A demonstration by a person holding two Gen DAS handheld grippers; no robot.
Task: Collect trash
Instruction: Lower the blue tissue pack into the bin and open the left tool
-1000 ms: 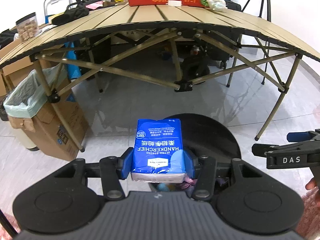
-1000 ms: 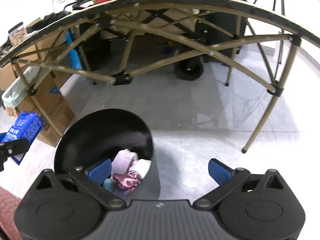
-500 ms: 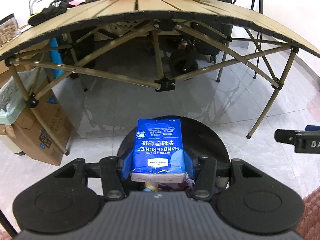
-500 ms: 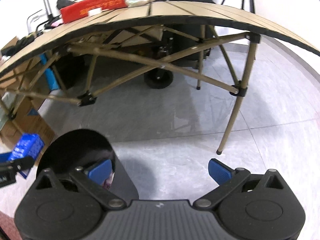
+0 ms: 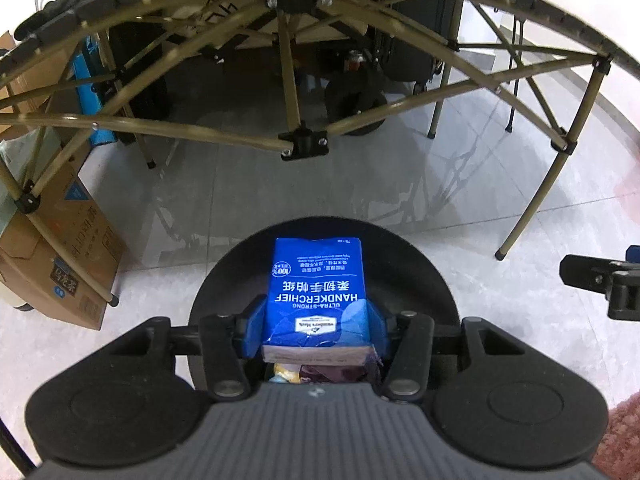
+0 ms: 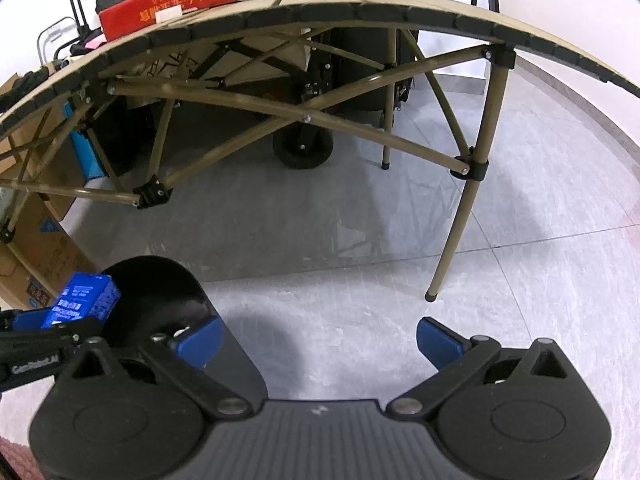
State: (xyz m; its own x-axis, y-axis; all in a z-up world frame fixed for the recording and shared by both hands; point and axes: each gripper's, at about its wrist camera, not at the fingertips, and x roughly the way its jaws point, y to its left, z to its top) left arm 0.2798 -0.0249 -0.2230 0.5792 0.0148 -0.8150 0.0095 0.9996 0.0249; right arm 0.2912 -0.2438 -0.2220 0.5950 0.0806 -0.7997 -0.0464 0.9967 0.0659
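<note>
A: What fills your view first?

B: The folding table [image 5: 304, 8], arching from nine o'clock over to three, its legs planted on the grey floor [image 5: 240, 200]. It's only backdrop; you've brought the load off to the bin.

A: And the bin?

B: The black trash bin [image 5: 420, 264] sits at six o'clock, right under your left gripper [image 5: 316, 326], so whatever you release should fall inside. Crumpled scraps show at the bottom, though I can't make out exactly what they are.

A: What's in the left claw?

B: The blue tissue pack [image 5: 316, 280], pinched at its near end between the blue pads [image 5: 253, 332], its far end jutting over the bin mouth. You hold it low, so the drop should be short.

A: The right one?

B: Your right gripper [image 6: 316, 338] stands wide and empty, beside the bin at your eight o'clock, kept clear of the drop.
</note>
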